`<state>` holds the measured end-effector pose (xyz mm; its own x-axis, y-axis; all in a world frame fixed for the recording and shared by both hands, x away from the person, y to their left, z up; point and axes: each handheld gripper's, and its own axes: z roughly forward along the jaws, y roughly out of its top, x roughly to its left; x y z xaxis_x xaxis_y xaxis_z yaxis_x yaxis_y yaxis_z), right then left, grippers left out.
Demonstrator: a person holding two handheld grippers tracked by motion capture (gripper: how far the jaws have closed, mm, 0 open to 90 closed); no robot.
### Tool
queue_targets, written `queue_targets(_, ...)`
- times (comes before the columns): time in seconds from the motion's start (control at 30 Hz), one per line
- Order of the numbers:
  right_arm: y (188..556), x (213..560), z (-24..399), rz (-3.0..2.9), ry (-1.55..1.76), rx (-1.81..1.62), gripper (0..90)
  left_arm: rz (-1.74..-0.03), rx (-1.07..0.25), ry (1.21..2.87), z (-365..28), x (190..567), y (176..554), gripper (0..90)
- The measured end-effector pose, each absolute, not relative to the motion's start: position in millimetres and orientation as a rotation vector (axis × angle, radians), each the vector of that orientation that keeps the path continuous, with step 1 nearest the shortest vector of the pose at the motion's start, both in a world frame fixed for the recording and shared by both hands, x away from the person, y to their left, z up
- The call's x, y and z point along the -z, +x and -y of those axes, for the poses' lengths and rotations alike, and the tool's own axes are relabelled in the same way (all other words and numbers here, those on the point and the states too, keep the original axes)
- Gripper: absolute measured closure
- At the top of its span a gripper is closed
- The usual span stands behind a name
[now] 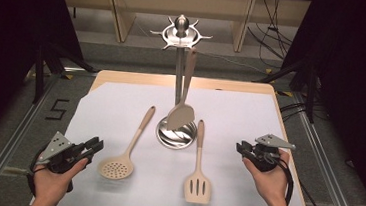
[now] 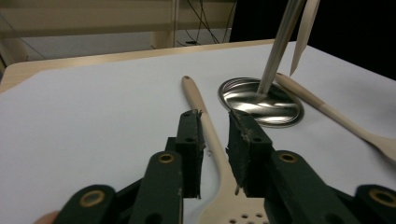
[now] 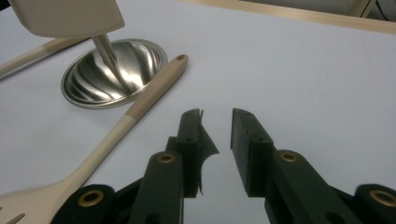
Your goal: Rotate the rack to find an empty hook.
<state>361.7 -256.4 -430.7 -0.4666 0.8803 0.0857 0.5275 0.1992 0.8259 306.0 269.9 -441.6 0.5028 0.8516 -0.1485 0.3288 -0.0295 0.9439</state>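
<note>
A steel utensil stand (image 1: 178, 72) rises from a round base (image 2: 261, 100) at the middle of the white sheet, and a beige spoon (image 1: 182, 114) hangs from its top ring. Left of the base a beige skimmer (image 1: 129, 151) lies flat. My left gripper (image 1: 96, 145) is open by the skimmer's bowl, and its jaws (image 2: 215, 116) straddle the handle (image 2: 194, 95) without pressing on it. A slotted turner (image 1: 198, 169) lies right of the base. My right gripper (image 1: 240, 148) stands open to the turner's right, with bare sheet between its jaws (image 3: 215, 114). The turner's handle (image 3: 116, 130) runs to their left.
The white sheet (image 1: 121, 102) covers most of a wooden table (image 1: 183, 81). Metal rails (image 1: 12, 133) run along both sides on the floor. Dark curtains and tripod legs (image 1: 41, 70) stand beyond the table's far corners, with cables (image 1: 272, 35) at the back right.
</note>
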Motion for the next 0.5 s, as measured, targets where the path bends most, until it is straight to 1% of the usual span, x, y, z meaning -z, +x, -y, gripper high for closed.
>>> queue_targets(0.17, 358, 430, 256, -2.049, 1.38, -1.169, 73.4, -1.0, -0.578, 1.586, -260, 424, 307, 88.9)
queue_targets(0.27, 358, 429, 259, -2.049, 1.314, -1.139, 73.3, -0.963, -0.581, 1.583, -254, 414, 307, 89.3)
queue_targets(0.3, 356, 429, 258, -2.048, 1.355, -1.151, 73.3, -0.919, -0.59, 1.56, -246, 400, 308, 89.4)
queue_targets(0.37, 356, 428, 257, -2.043, 1.375, -1.154, 73.3, -0.904, -0.592, 1.545, -242, 393, 308, 89.4)
queue_targets(0.4, 356, 429, 257, -2.036, 1.373, -1.159, 73.3, -0.88, -0.598, 1.53, -239, 386, 309, 89.4)
queue_targets(0.43, 355, 426, 258, -2.038, 1.382, -1.142, 73.2, -0.838, -0.609, 1.5, -230, 371, 311, 89.5)
queue_targets(0.47, 355, 426, 258, -2.038, 1.382, -1.142, 73.2, -0.838, -0.609, 1.5, -230, 371, 311, 89.4)
queue_targets(0.5, 356, 427, 258, -2.038, 1.381, -1.152, 73.2, -0.82, -0.616, 1.493, -226, 364, 312, 89.5)
